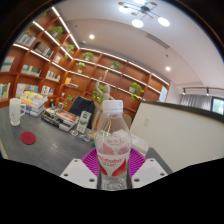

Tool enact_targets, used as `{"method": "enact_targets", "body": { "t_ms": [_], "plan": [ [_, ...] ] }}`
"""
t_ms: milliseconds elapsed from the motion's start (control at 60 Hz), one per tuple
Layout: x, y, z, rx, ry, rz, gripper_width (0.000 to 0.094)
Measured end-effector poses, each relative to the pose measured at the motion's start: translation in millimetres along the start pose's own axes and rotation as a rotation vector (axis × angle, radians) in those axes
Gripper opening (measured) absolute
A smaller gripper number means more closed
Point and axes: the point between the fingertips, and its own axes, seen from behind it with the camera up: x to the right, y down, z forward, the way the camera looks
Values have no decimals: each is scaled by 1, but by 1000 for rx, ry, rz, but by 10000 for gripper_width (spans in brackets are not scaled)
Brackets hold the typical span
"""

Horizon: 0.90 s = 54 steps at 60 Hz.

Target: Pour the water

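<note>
Fingers (113, 170) clamp the water bottle (113, 140), upright, its cap pointing straight up above the table (40, 150).

A water bottle (113, 145) is held upright between the gripper (113, 166) fingers. A table (45, 148) lies beyond to the left, with wall shelves (70, 62) behind it.

A clear plastic bottle (113, 145) with a pink label stands upright between the fingers of the gripper (113, 168), its purple pads against its sides. Beyond it lies a grey table (45, 150) with a red lid (28, 138) and a white cup (15, 112). Bookshelves (70, 65) line the far wall.
</note>
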Motion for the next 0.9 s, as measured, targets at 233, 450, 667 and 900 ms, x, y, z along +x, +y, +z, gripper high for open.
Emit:
{"method": "enact_targets", "body": {
  "t_ms": [233,450,667,900],
  "plan": [
    [-142,-93,11,82,-1,-537,367],
    [-252,-142,23,164,25,-1061,367],
    [-308,-171,37,207,63,-1406,367],
    [-341,-201,47,293,172,-1789,367]
  ]
}}
